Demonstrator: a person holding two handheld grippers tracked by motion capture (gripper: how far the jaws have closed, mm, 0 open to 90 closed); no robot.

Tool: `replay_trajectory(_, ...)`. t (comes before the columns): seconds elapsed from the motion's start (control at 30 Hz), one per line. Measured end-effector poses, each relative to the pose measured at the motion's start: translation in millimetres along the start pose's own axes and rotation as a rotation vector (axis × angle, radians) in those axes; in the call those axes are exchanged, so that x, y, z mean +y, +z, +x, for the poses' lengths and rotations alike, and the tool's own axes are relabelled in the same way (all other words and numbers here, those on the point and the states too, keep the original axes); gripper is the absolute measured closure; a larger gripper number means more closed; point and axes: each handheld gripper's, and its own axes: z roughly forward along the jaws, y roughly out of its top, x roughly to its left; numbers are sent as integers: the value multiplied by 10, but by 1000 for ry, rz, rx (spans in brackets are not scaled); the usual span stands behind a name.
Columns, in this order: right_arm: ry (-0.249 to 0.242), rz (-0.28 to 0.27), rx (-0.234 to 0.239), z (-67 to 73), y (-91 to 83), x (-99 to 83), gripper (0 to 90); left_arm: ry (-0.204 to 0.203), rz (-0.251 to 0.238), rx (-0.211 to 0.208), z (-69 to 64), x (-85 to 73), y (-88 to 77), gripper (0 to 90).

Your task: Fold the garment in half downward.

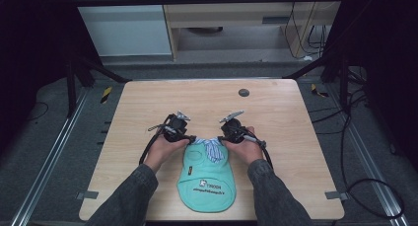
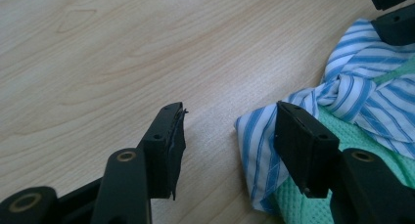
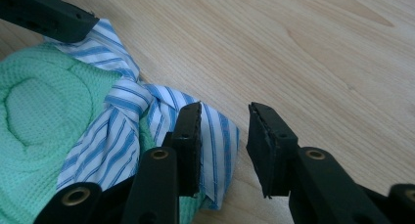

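Note:
A mint-green bib (image 1: 207, 179) with a printed label lies flat near the table's front edge. Its blue-and-white striped ties (image 1: 212, 148) are knotted at the top. My left gripper (image 1: 190, 138) sits at the knot's left and my right gripper (image 1: 222, 138) at its right. In the left gripper view my left gripper (image 2: 230, 111) stands open over bare wood, with the striped tie end (image 2: 254, 136) just inside its right jaw. In the right gripper view my right gripper (image 3: 225, 109) is open, and the other tie end (image 3: 218, 136) lies loose on the table between the jaws, not pinched.
The wooden table (image 1: 276, 112) has a small dark round disc (image 1: 243, 93) near its far edge. Metal brackets (image 1: 336, 195) sit at the front corners. Black frame posts and floor cables (image 1: 365, 186) surround the table.

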Motion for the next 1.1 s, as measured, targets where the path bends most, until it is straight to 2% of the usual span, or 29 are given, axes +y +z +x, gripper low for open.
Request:
replay_trajectory(0.4,-2,44,22,10,87,-20,579,18,26,-18,-24,-54,92,470)
replay_trajectory(0.57,-4,53,34,0,103,-27,574,21,26,-30,-15,-60,99,476)
replay_trajectory(0.67,-6,58,44,-3,112,-33,576,14,23,-51,5,-69,107,481)
replay_trajectory(0.77,-8,58,50,0,110,-35,600,21,17,-63,15,-75,108,491)
replay_trajectory(0.8,-25,55,52,3,114,-37,620,28,12,-74,18,-81,107,501)
replay_trajectory(0.97,-42,61,68,11,112,-32,673,46,8,-99,7,-85,101,616)
replay_trajectory(1.0,-49,62,69,15,112,-29,687,50,5,-110,-3,-88,101,616)
replay_trajectory(1.1,-54,69,77,34,110,-24,739,54,-1,-132,-13,-99,100,712)
